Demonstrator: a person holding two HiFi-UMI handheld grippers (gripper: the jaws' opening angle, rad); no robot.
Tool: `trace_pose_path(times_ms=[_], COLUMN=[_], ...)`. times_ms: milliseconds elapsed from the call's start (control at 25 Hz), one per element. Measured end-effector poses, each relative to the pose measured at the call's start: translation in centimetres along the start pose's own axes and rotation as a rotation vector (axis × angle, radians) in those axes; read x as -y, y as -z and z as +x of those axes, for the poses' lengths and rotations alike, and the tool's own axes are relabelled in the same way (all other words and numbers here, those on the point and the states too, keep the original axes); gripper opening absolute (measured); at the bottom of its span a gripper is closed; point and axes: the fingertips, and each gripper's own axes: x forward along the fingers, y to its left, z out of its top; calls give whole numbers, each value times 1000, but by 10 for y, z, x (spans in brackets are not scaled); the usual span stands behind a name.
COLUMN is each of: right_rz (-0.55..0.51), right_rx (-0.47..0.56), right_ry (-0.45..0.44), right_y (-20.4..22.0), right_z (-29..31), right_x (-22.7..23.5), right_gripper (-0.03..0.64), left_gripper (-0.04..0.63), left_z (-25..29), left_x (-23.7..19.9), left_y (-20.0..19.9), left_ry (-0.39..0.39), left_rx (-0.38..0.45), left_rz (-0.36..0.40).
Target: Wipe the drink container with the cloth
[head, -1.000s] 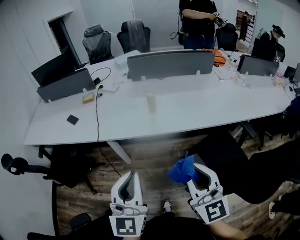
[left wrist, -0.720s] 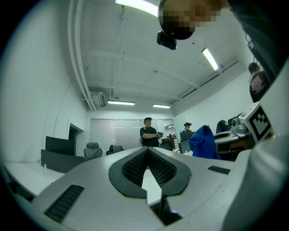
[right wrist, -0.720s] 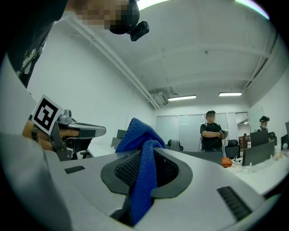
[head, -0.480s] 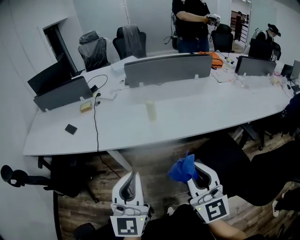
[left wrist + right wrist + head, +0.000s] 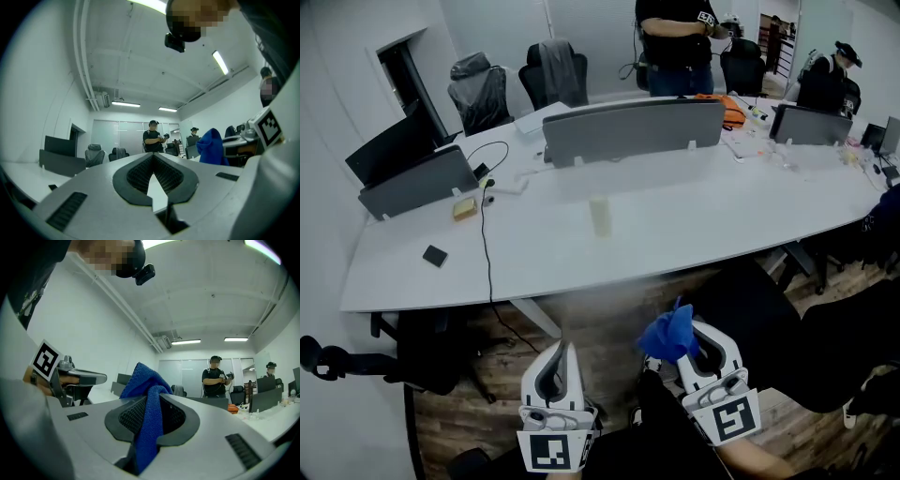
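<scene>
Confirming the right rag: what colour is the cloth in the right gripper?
Blue cloth, clearest in the right gripper view.

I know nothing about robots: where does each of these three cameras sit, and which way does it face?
Head view: on the person's head, facing forward and steeply down at the white table and drink container; left gripper and right gripper with the blue cloth show at bottom.
Left gripper view: on the left gripper, looking along its shut, empty jaws across the room.
Right gripper view: on the right gripper, looking along jaws shut on the blue cloth.
Shared: both gripper views show the standing person.
</scene>
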Motion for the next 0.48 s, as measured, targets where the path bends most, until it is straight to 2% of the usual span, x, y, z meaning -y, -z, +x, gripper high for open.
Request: trace_pose_path(times_ms=[80, 480], right_rz=[-5, 8], right_rx=[10, 7], right_ry=[-4, -7], right_y=[0, 9], right_z=[6, 39], right_x=[2, 13], right_gripper=[57, 57], left_gripper=[3, 3], left_z=[3, 30], left_x=[-6, -25], left_y=[-1, 16], left_ry=[-7, -29], left_rx=[12, -27], left_rz=[-23, -16])
